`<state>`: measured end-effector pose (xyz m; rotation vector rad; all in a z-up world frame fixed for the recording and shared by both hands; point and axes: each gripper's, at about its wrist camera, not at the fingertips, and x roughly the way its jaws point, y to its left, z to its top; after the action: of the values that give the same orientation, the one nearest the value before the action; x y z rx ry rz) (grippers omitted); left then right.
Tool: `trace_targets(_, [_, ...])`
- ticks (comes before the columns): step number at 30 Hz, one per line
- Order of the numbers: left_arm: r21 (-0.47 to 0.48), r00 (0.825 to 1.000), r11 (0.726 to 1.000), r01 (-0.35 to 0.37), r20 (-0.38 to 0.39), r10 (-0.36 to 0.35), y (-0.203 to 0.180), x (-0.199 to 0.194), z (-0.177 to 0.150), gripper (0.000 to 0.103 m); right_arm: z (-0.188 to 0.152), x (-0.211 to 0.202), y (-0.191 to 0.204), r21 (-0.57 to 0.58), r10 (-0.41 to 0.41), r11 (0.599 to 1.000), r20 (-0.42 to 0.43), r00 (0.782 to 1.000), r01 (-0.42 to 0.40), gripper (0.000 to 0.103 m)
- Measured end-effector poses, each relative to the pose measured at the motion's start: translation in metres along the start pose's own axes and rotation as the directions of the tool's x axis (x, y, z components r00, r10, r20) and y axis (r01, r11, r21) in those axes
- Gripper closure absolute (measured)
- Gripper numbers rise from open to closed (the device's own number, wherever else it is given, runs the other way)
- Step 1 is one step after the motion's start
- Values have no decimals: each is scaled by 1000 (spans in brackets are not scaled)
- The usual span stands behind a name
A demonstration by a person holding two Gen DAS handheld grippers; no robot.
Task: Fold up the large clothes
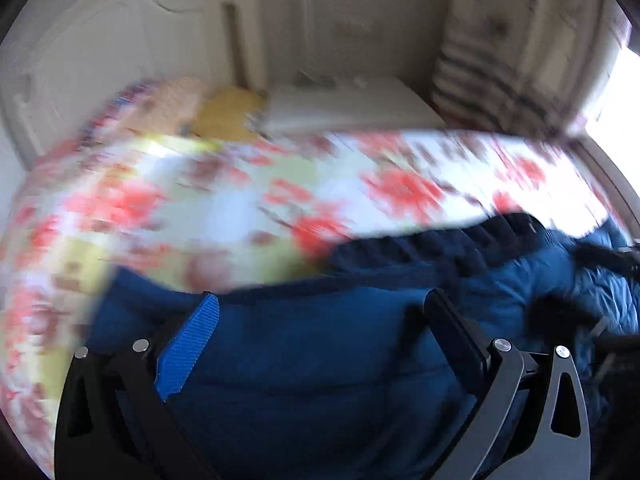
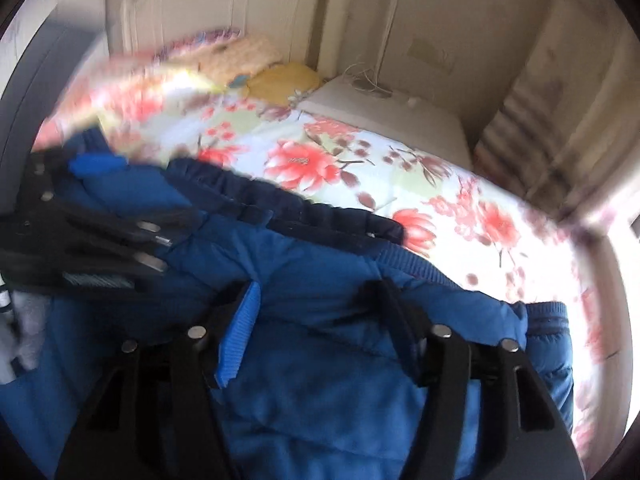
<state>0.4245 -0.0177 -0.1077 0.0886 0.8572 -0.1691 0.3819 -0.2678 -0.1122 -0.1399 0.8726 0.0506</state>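
A padded blue jacket lies on the bed across the lower half of both views, rumpled, its dark ribbed hem bunched along the far edge — no tidy fold shows, so most of the job looks left. The left gripper and right gripper are each spread wide over the fabric, pinching nothing. Both views are blurred.

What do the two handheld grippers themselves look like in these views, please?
Both look alike: the left gripper and the right gripper have matte black linkage arms with triangular cut-outs and round silver pivot pins. On each, one of the jaws carries a ribbed bright blue pad, while the other is plain black. No cables or sleeves are visible.
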Motion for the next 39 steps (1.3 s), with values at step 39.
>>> trace_targets(39, [82,994,997,-1,-108,10,-41,11,-30,4,-20,-1,41,-95,102,990,-78,992,-109,15])
